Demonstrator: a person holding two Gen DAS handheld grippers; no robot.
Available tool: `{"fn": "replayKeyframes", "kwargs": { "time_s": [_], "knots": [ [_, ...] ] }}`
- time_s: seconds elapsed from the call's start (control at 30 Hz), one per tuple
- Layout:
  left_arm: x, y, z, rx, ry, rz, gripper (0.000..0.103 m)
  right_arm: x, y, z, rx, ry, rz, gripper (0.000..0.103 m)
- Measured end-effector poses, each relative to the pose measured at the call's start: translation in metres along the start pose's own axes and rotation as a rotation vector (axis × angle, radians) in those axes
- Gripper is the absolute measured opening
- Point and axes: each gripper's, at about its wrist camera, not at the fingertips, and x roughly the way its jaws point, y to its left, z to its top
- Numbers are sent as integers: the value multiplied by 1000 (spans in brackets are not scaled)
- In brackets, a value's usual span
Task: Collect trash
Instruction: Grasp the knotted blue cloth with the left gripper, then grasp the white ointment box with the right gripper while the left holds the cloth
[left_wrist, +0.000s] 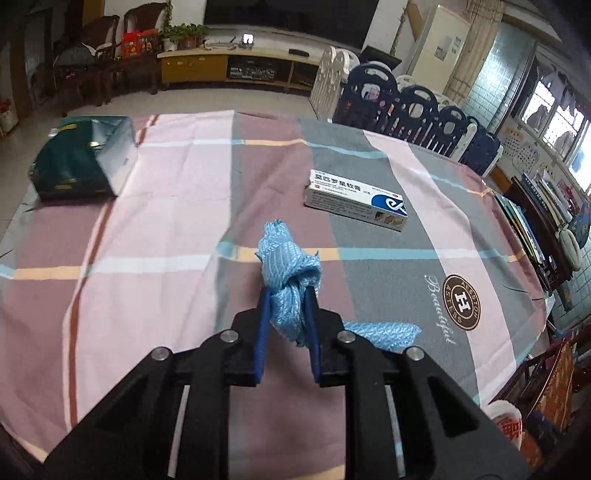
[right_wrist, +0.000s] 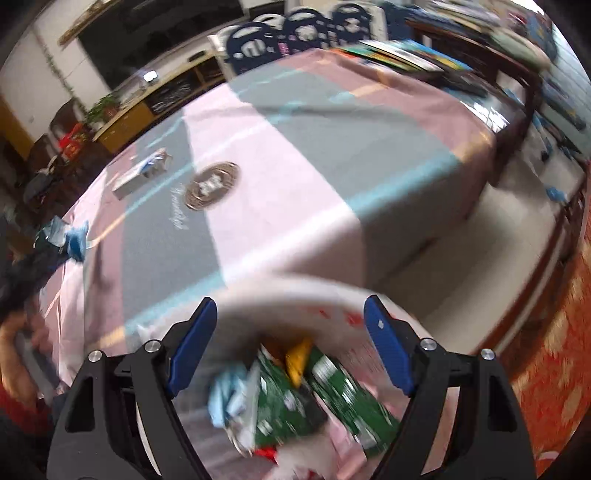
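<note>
The left gripper (left_wrist: 286, 295) pinches the blue cloth (left_wrist: 290, 269) near the table's (left_wrist: 166, 229) front edge, ready for binning. The right gripper (right_wrist: 291, 332), jaws wide, holds the bucket (right_wrist: 280, 291) steady for trash.

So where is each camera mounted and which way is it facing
Left wrist: on the left gripper, aimed forward and down over the plaid tablecloth toward the TV cabinet; its jaws pinch a blue cloth.
Right wrist: on the right gripper, tilted over the table corner, its jaws astride a white trash bucket.
Shared: the tablecloth, its round logo, the medicine box.
</note>
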Motion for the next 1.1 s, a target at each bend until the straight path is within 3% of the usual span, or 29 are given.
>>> {"fn": "replayKeyframes", "kwargs": {
  "time_s": [0.07, 0.13, 0.27, 0.37, 0.53, 0.73, 0.8, 0.87, 0.9, 0.93, 1.1],
  "knots": [
    [-29, 14, -18, -31, -83, 6, 19, 17, 33, 27, -106, -27, 1, 80],
    [-45, 30, -38, -58, -110, 23, 19, 37, 71, 56, -228, -58, 8, 80],
    [-42, 49, -66, -123, -85, -19, 19, 93, 161, 113, -528, -46, 105, 85],
    [-35, 51, -70, -145, -44, -106, 20, 139, 217, 144, -755, -6, 86, 87],
    [-27, 50, -70, -144, -25, -122, 20, 196, 271, 175, -957, 83, 75, 87],
    [-16, 56, -69, -181, 13, -133, 21, 240, 298, 177, -997, 270, 125, 87],
    [-18, 55, -70, -175, 3, -134, 21, 242, 296, 173, -985, 277, 125, 87],
    [-19, 54, -72, -173, 3, -139, 21, 241, 291, 175, -930, 276, 127, 77],
    [-19, 55, -73, -175, 4, -141, 21, 237, 287, 175, -882, 280, 140, 58],
    [-19, 56, -72, -179, 5, -144, 21, 235, 283, 175, -835, 287, 145, 52],
    [-20, 58, -72, -184, 0, -139, 21, 204, 259, 137, -668, 304, 53, 41]
  ]
}}
